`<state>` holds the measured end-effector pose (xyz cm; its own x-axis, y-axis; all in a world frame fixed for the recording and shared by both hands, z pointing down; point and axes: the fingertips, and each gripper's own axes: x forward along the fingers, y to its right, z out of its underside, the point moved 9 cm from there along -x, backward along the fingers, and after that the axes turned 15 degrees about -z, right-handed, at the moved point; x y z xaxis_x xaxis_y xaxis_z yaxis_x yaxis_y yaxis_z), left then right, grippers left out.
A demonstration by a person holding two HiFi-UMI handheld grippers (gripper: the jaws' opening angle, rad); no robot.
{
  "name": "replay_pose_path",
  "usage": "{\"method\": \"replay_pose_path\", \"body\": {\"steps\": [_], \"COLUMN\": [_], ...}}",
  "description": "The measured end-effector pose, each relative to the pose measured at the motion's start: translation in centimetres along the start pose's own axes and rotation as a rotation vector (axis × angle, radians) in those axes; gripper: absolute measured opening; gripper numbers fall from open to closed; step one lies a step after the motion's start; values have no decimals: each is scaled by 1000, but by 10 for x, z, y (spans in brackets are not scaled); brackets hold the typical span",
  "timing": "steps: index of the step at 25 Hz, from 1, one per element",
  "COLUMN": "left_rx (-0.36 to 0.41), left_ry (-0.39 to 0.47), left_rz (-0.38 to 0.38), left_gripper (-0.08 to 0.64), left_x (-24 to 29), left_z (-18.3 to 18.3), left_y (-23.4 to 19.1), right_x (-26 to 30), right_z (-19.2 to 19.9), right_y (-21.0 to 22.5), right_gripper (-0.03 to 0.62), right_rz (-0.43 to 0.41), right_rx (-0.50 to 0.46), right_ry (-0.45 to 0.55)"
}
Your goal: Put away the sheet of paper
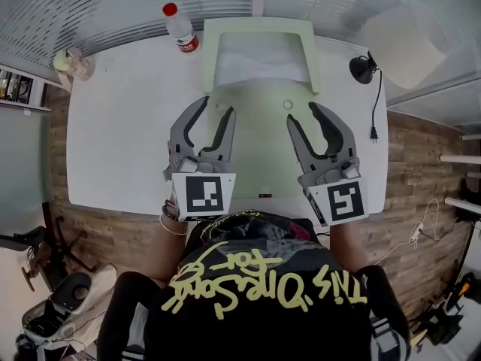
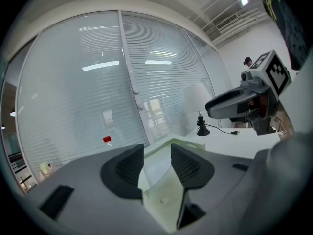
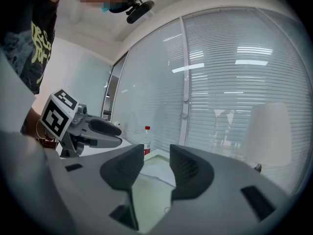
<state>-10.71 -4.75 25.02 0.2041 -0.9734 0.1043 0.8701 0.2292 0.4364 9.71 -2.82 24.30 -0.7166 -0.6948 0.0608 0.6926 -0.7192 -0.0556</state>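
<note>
A white sheet of paper (image 1: 261,60) lies in the far half of an open pale green folder (image 1: 255,153) on the white table (image 1: 120,141). In the head view my left gripper (image 1: 216,107) hovers over the folder's near left part, open and empty. My right gripper (image 1: 304,112) hovers over its near right part, also open and empty. Both point towards the paper and stop short of it. In the left gripper view the jaws (image 2: 156,163) stand apart with the green folder (image 2: 166,204) below them. The right gripper view shows the same open jaws (image 3: 156,166) and the paper (image 3: 157,173) beyond.
A clear bottle with a red cap (image 1: 180,27) stands at the table's far edge, left of the folder. A black desk lamp (image 1: 363,68) sits far right, its cable and plug (image 1: 373,132) trailing forward. A small pale object (image 1: 73,65) sits at the far left corner.
</note>
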Motion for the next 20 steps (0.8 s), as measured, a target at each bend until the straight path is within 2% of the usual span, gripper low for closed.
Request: {"method": "replay_pose_path", "body": {"steps": [5,11,14,20], "left_rx": [-34,-56,-75,-97], "left_ry": [23,37,45,57], "left_rz": [-16,-24,-27,-39], "left_gripper": [158,135,113,70], "left_x": [-2,-1,-1,-1], "left_z": [-1,-3,-5,-8], "left_y": [-2,-4,-6,-6], "right_x": [-1,-5,-4,-8], "right_z": [1,0,-2,-4], "right_y": [-1,0,1,2], "right_gripper": [161,118,98,61], "right_rz": [2,9,22,33], "right_rx": [-4,15,16,20], "right_ry": [-6,-23,9,9]}}
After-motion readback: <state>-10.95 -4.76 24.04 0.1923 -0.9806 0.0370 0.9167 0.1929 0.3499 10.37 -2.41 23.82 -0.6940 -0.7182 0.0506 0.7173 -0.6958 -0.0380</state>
